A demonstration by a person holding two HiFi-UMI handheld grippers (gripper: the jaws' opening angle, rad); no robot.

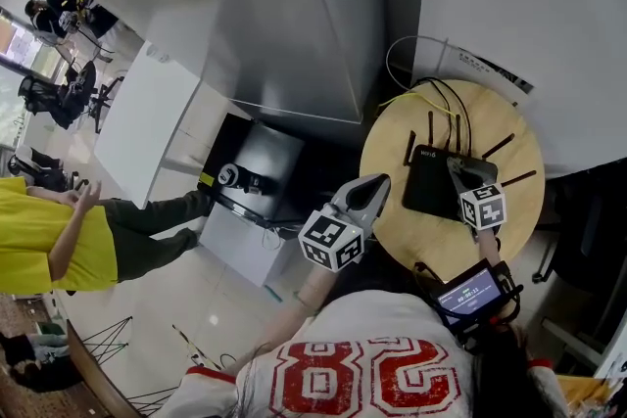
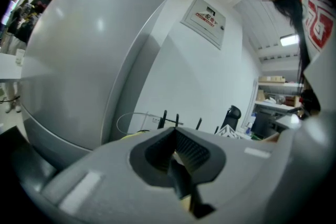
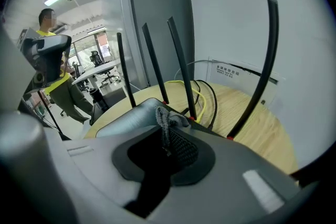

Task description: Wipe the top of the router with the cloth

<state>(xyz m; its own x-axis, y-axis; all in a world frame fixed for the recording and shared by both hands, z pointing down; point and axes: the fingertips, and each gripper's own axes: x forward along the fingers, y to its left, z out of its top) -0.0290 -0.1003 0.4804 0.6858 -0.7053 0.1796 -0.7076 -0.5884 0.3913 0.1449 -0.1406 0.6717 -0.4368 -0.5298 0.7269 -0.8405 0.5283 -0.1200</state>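
Note:
A black router (image 1: 431, 183) with several upright antennas (image 3: 181, 68) sits on a round wooden table (image 1: 387, 220). My right gripper (image 1: 460, 169) hovers low over the router's top (image 3: 128, 118), shut on a grey knitted cloth (image 3: 167, 122) that bunches out past the jaw tips by the antenna bases. My left gripper (image 1: 370, 191) is held up beside the table's left edge, away from the router, its jaws closed together with nothing visibly between them. In the left gripper view the antennas (image 2: 165, 119) show just beyond the gripper (image 2: 175, 148).
Yellow and black cables (image 1: 431, 98) loop off the router's back across the table (image 3: 252, 113). A tall grey cabinet (image 1: 284, 15) stands behind-left, with a black box (image 1: 260, 171) on the floor below. A person in a yellow shirt (image 1: 49, 240) sits at far left.

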